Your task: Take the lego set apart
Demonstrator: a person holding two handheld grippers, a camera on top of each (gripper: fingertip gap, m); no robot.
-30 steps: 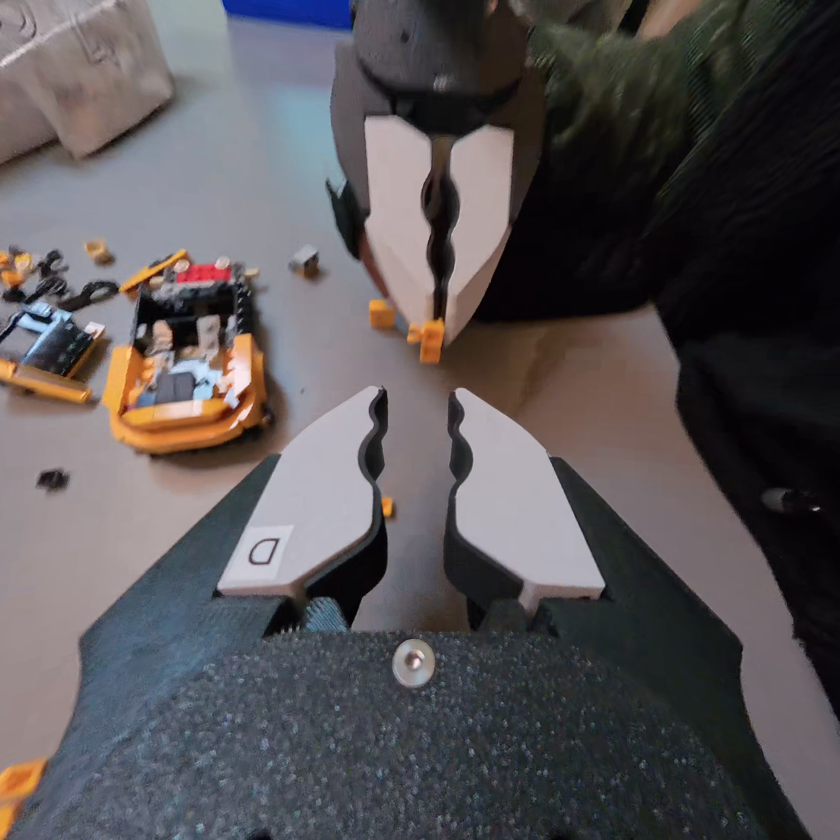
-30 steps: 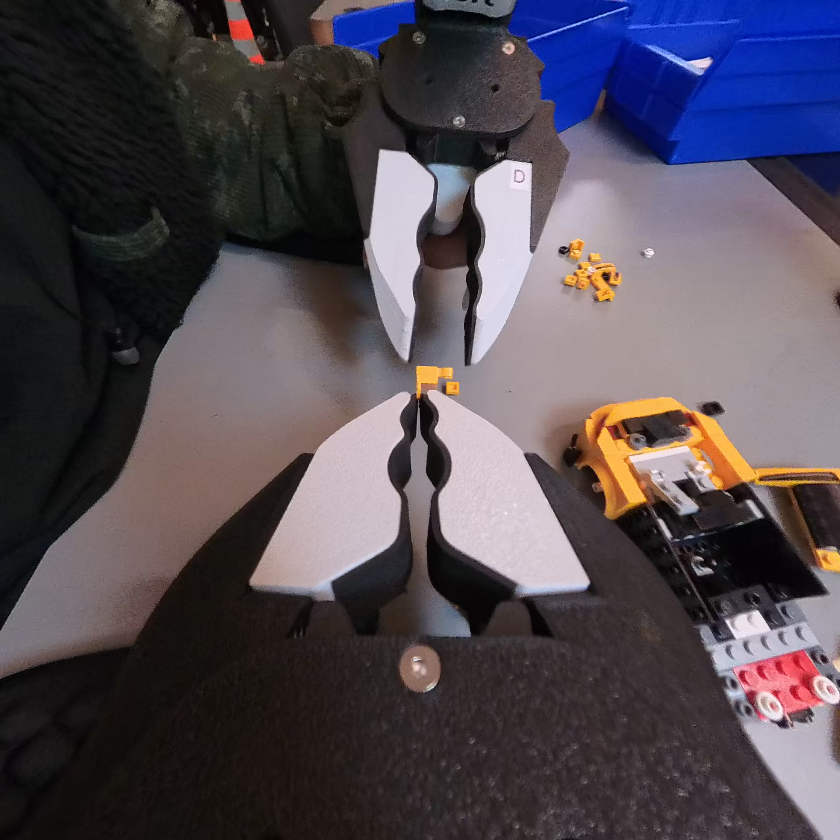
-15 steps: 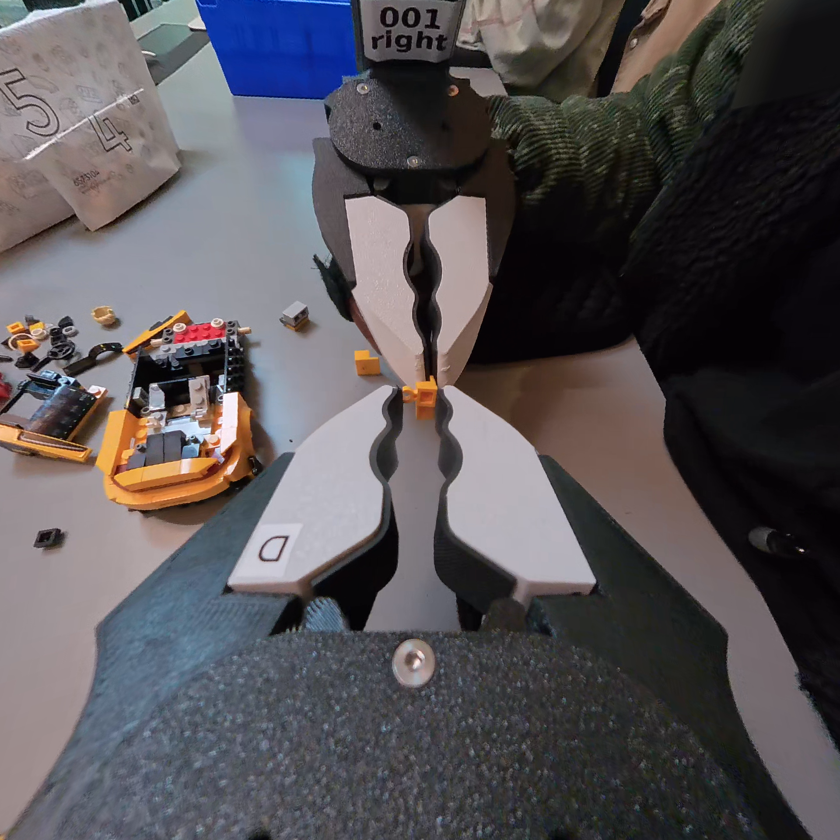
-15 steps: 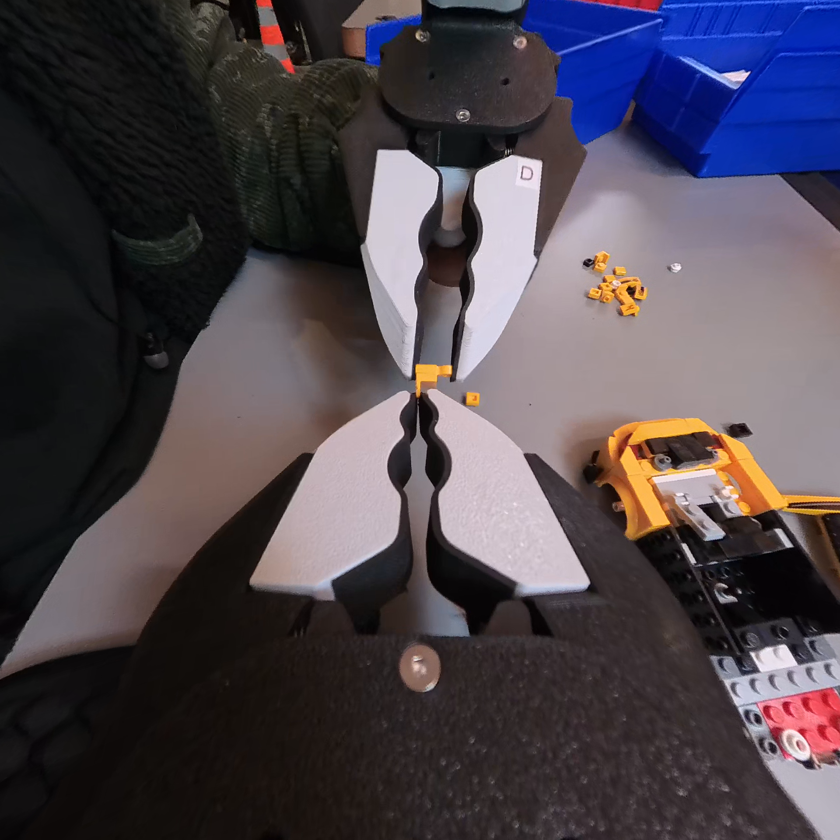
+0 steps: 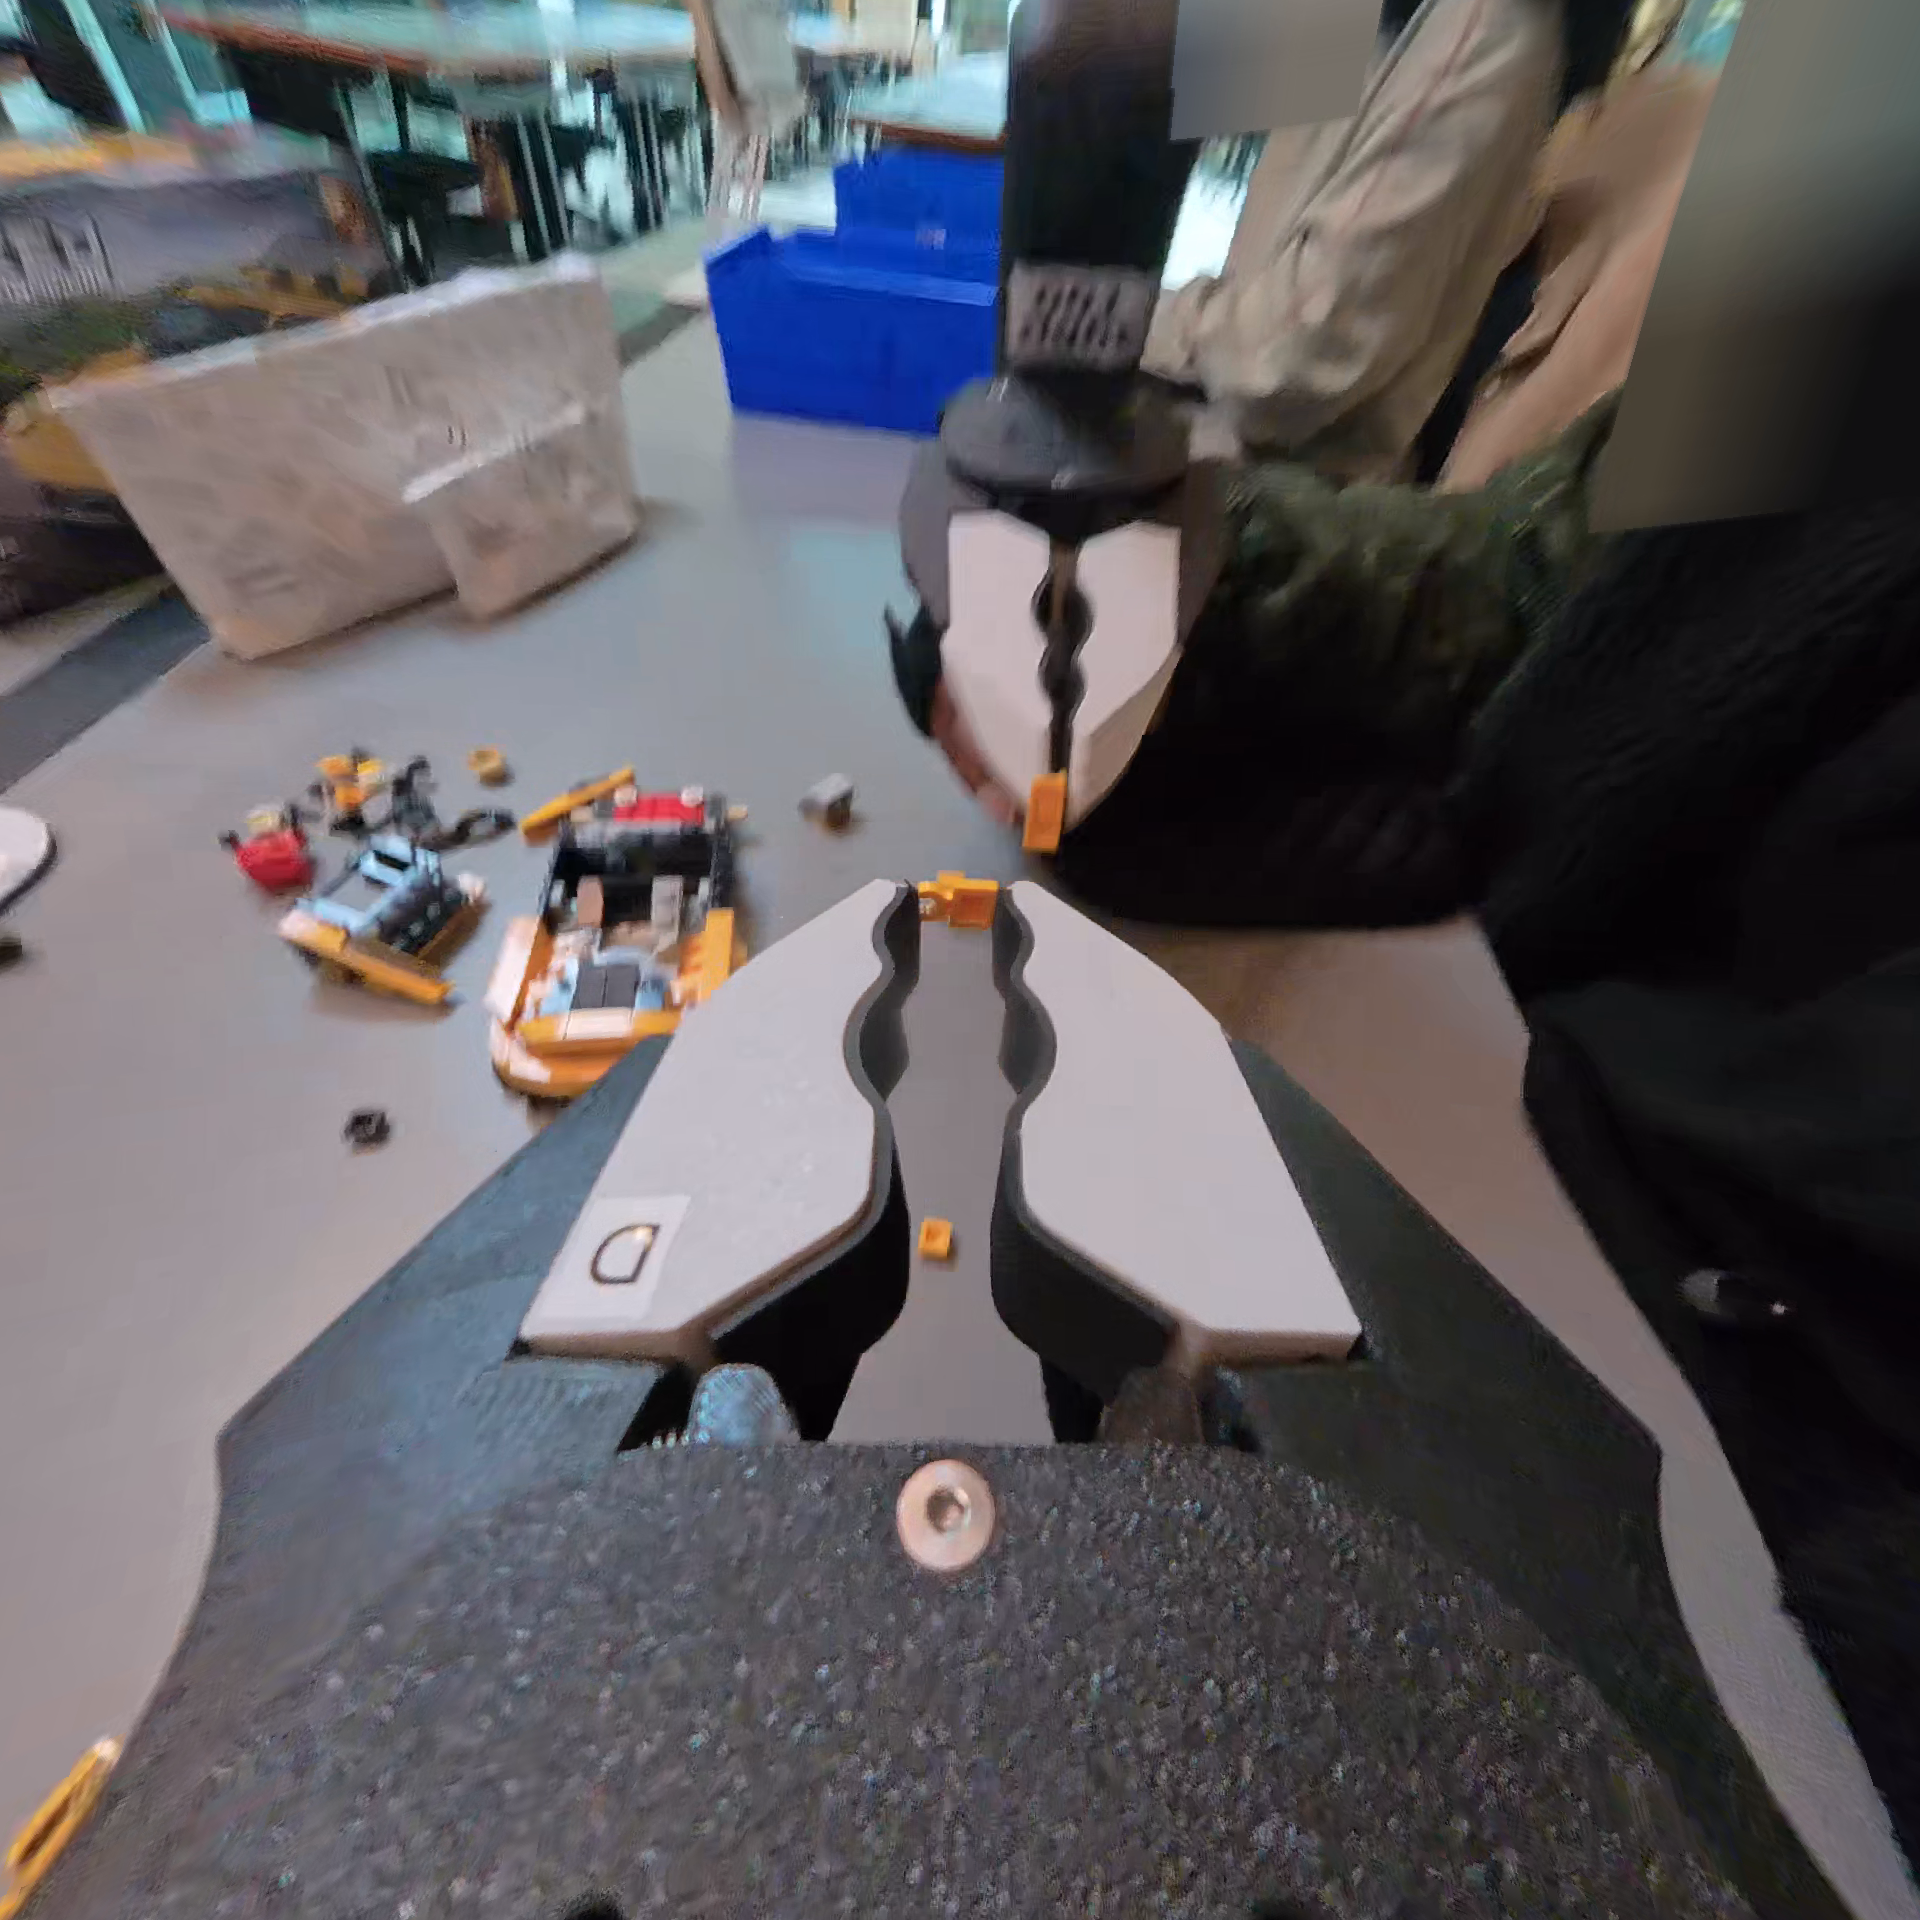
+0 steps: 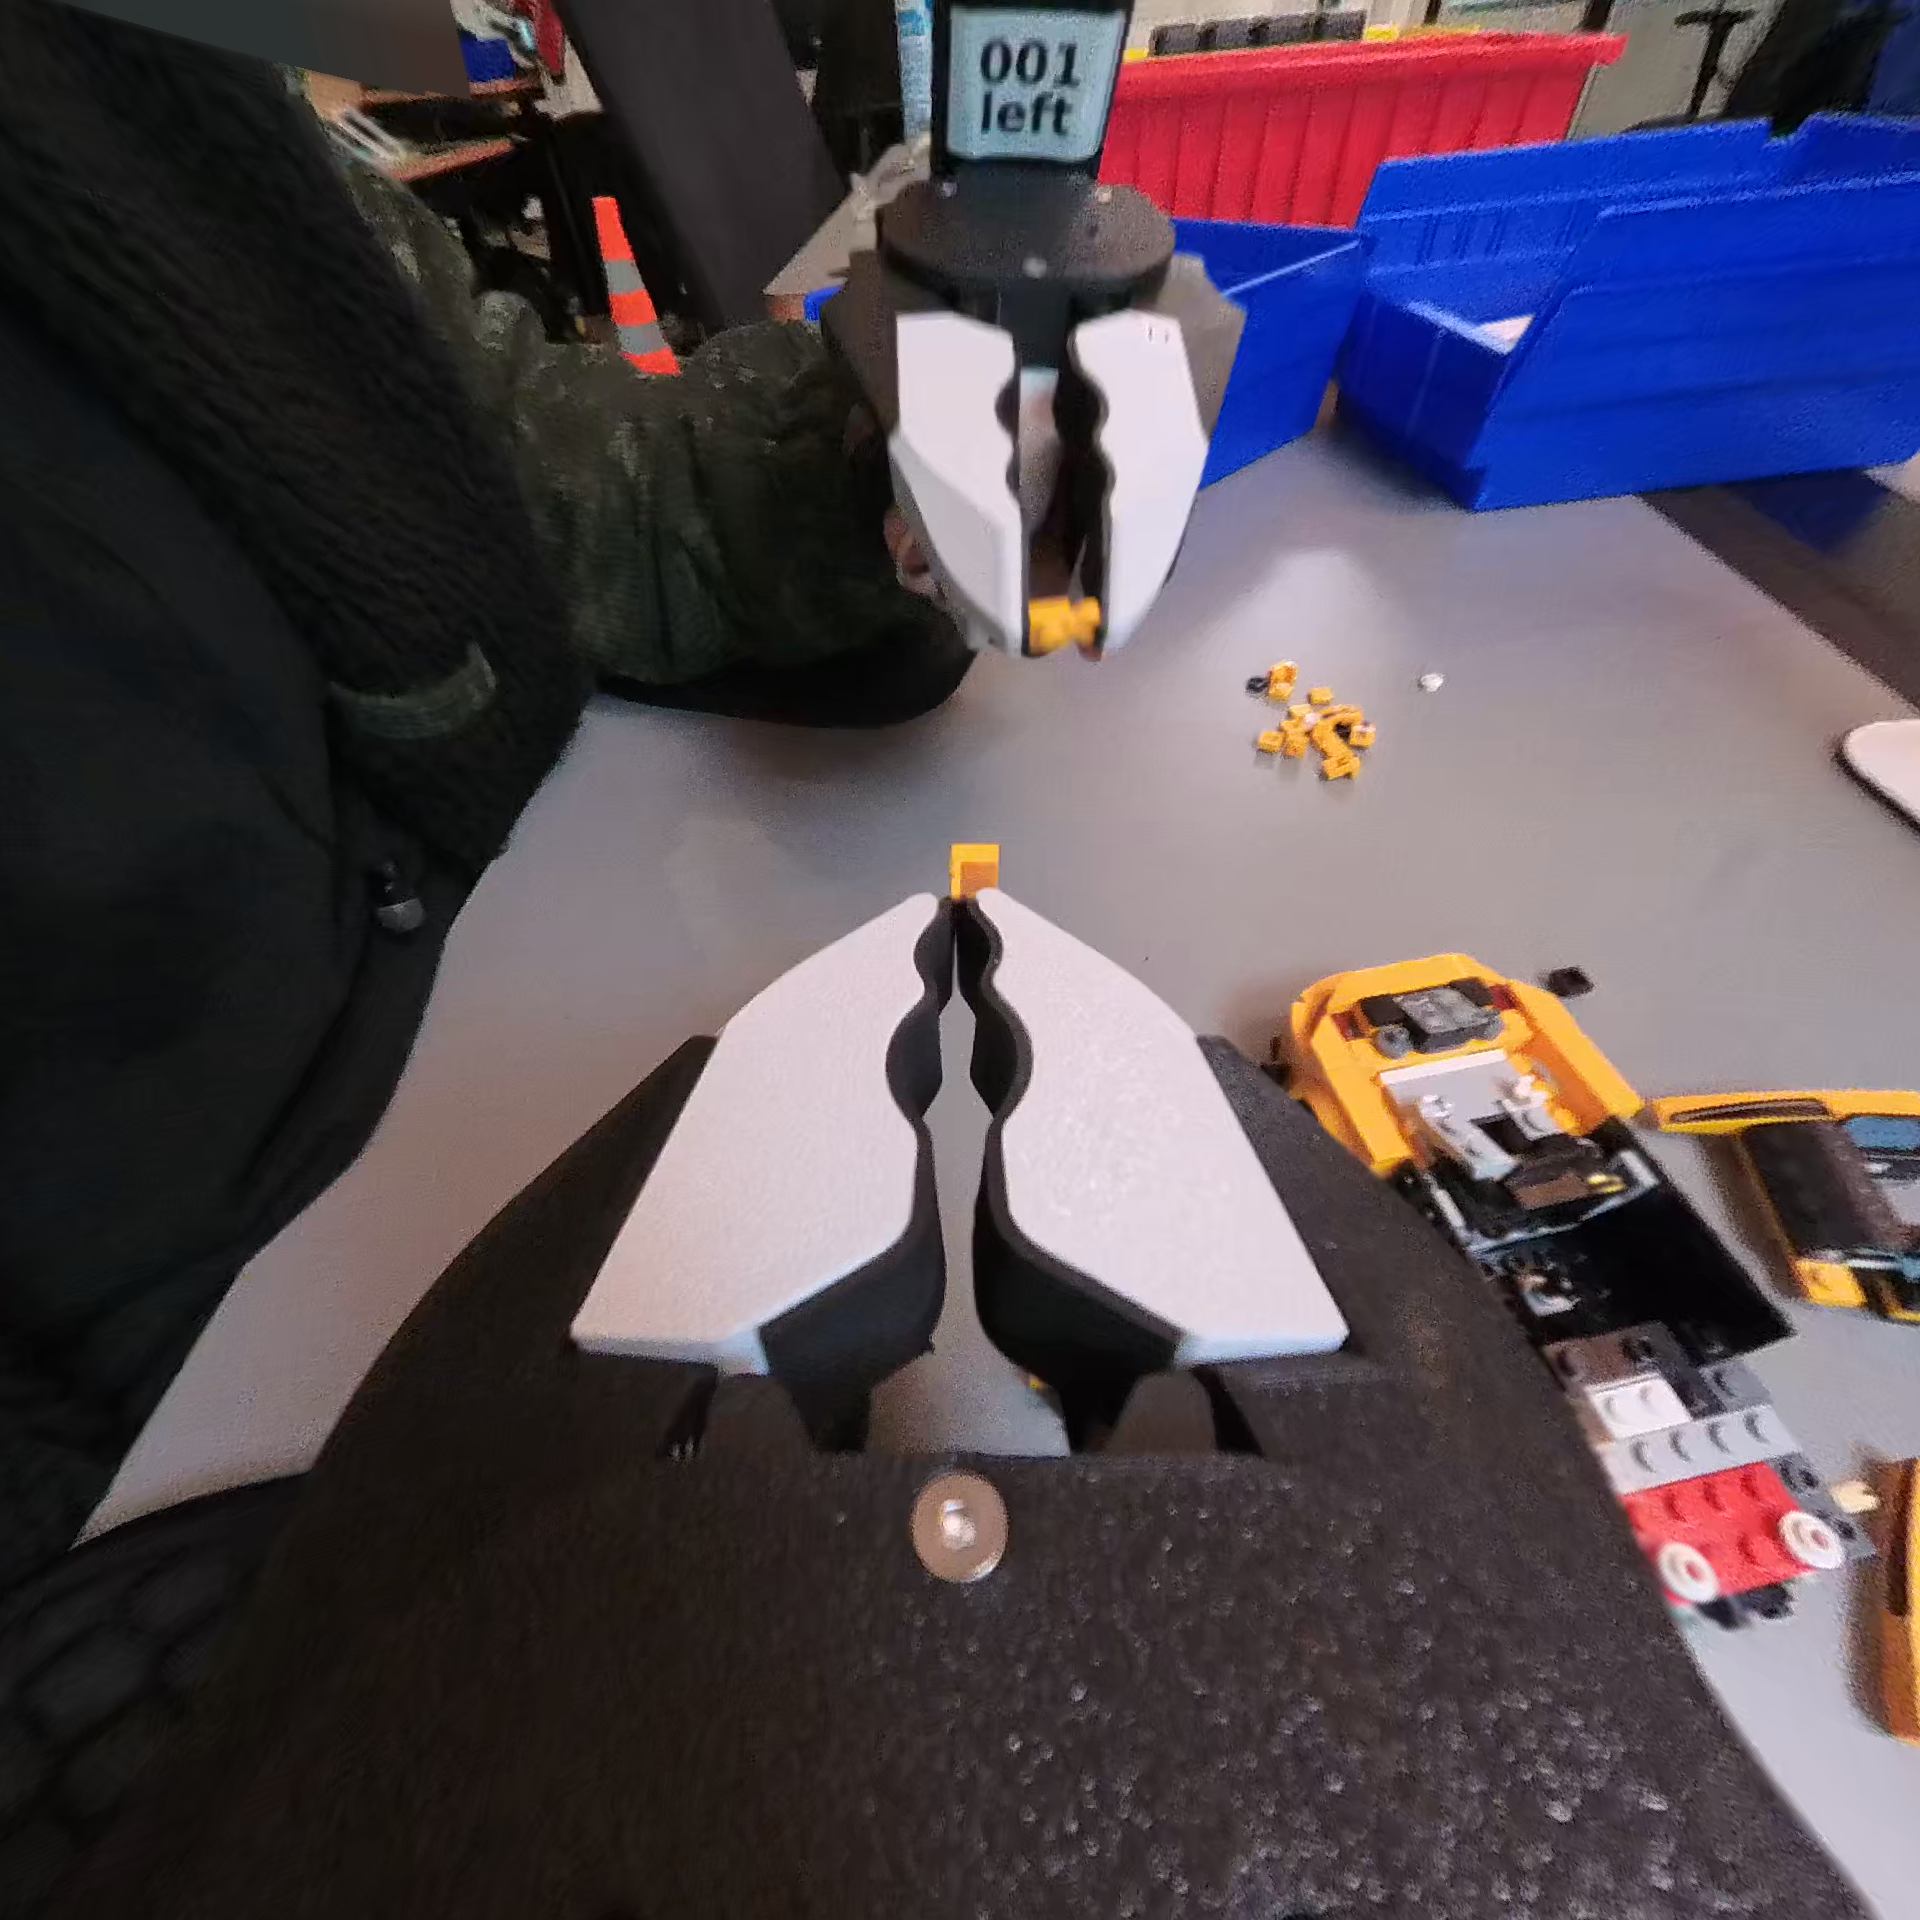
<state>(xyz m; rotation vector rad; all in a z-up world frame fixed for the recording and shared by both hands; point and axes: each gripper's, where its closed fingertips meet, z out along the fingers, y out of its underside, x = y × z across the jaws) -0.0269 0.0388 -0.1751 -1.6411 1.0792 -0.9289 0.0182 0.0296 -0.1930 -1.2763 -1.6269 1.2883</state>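
The little orange assembly I held between both grippers has split: my left gripper (image 5: 956, 902) pinches one orange piece (image 5: 961, 900) at centre frame, my right gripper (image 6: 964, 902) is clamped on the other orange piece (image 6: 974, 864), while the half-stripped lego car (image 6: 1496, 1122) waits on the counter (image 6: 1143, 831) at right.

Right tongs (image 6: 964, 902) pinching orange piece (image 6: 974, 868), left tongs (image 6: 1060, 634) opposite gripping orange brick (image 6: 1058, 623)

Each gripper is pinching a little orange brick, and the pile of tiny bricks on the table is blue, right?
Not quite: the pile of tiny bricks is orange, not blue, as the right wrist view shows. The blue things are the bins behind it. The rest holds: the left gripper and the right gripper each pinch a small orange brick, and.
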